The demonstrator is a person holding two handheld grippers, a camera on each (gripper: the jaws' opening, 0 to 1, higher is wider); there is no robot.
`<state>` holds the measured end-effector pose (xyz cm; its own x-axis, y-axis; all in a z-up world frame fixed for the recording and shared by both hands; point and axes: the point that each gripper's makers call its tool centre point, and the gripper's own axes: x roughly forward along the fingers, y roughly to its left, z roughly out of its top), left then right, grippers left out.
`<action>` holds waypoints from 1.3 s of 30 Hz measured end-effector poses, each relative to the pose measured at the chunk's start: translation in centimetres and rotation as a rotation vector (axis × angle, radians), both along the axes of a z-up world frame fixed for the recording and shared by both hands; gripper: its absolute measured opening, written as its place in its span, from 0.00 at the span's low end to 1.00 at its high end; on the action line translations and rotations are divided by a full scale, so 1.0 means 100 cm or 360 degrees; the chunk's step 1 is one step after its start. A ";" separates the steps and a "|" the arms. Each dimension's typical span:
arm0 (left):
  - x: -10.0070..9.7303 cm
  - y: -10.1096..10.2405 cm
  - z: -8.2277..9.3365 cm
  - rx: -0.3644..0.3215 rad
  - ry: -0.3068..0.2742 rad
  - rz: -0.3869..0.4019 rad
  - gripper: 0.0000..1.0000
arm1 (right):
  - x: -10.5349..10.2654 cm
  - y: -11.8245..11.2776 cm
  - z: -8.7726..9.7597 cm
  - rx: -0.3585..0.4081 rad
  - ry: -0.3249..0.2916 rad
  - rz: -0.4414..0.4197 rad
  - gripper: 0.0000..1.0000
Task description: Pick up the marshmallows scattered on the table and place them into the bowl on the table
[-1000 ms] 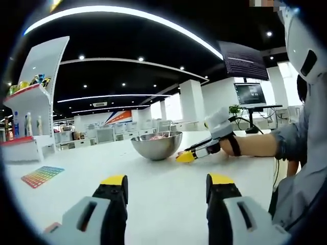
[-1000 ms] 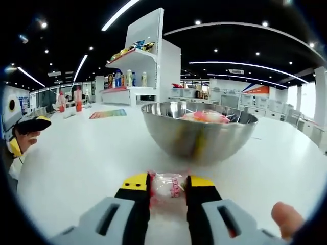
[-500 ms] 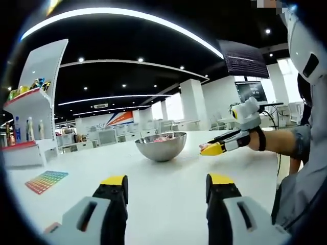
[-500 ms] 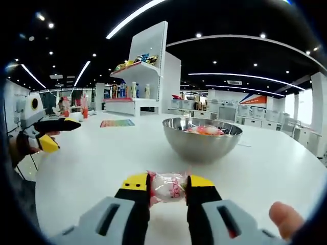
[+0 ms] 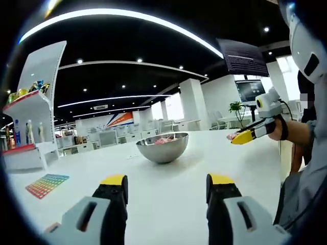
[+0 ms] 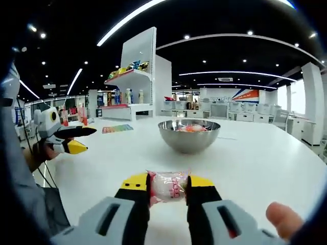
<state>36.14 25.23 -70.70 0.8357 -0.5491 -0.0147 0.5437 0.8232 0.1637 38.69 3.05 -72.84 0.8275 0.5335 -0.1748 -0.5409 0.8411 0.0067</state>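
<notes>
White table (image 6: 265, 168) running wide across bright showroom. Bottom centre of right gripper view: right gripper (image 6: 168, 188), fingers clenching wrapped marshmallow (image 6: 168, 186), carrying step under way. Bottom of left gripper view: left gripper (image 5: 167, 185), fingers parted, gripping nothing. Mid-frame beyond: steel bowl (image 6: 189, 136), marshmallows already inside. Next move likely needing reach forward over rim, then release. Versus a second ago: bowl looking smaller, farther; right gripper pulling back.

White table (image 6: 265, 168) (steel bowl (image 6: 188, 136), colour chart (image 5: 46, 184))
</notes>
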 end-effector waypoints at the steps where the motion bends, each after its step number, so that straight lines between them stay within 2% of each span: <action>1: 0.000 0.000 0.000 0.0002 0.0003 -0.0001 0.62 | -0.002 -0.002 -0.001 0.0006 0.0005 -0.0006 0.23; 10: -0.001 -0.002 -0.005 0.0027 0.0019 0.0001 0.62 | -0.012 -0.011 -0.004 0.0046 0.0034 -0.0047 0.23; 14: -0.002 -0.004 -0.004 0.0017 0.0019 -0.0005 0.62 | -0.016 -0.011 0.000 0.0056 0.0024 -0.0046 0.23; 17: -0.002 -0.006 -0.005 0.0033 0.0020 -0.0009 0.62 | -0.019 -0.009 0.011 0.0053 -0.0014 -0.0041 0.23; 20: -0.003 -0.006 -0.004 0.0029 0.0015 -0.0011 0.62 | -0.020 -0.008 0.040 0.0047 -0.0115 -0.0028 0.23; 24: -0.004 -0.006 -0.004 0.0033 0.0012 -0.0013 0.61 | -0.015 -0.009 0.078 0.0057 -0.0165 -0.0009 0.23; 26: -0.007 -0.008 -0.005 0.0043 0.0020 -0.0021 0.61 | -0.009 -0.009 0.112 0.0107 -0.0252 0.0028 0.23; 30: -0.012 -0.012 -0.002 0.0006 0.0010 -0.0055 0.60 | 0.002 -0.006 0.167 0.0154 -0.0346 0.0100 0.23; 31: -0.013 -0.012 -0.001 0.0006 0.0008 -0.0055 0.60 | 0.007 -0.003 0.188 0.0154 -0.0386 0.0132 0.23; 34: -0.014 -0.011 -0.002 0.0013 0.0002 -0.0049 0.60 | 0.022 0.003 0.230 0.0172 -0.0456 0.0190 0.23; 37: -0.016 -0.010 -0.003 0.0012 0.0009 -0.0050 0.60 | 0.047 0.011 0.260 0.0193 -0.0477 0.0223 0.23; 39: -0.018 -0.010 -0.002 0.0001 0.0010 -0.0054 0.60 | 0.068 0.019 0.273 0.0197 -0.0465 0.0231 0.23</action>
<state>34.35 24.21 -70.90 0.8163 -0.5773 -0.0203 0.5725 0.8040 0.1606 45.45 4.91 -45.50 0.7471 0.6515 0.1318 -0.6487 0.7579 -0.0693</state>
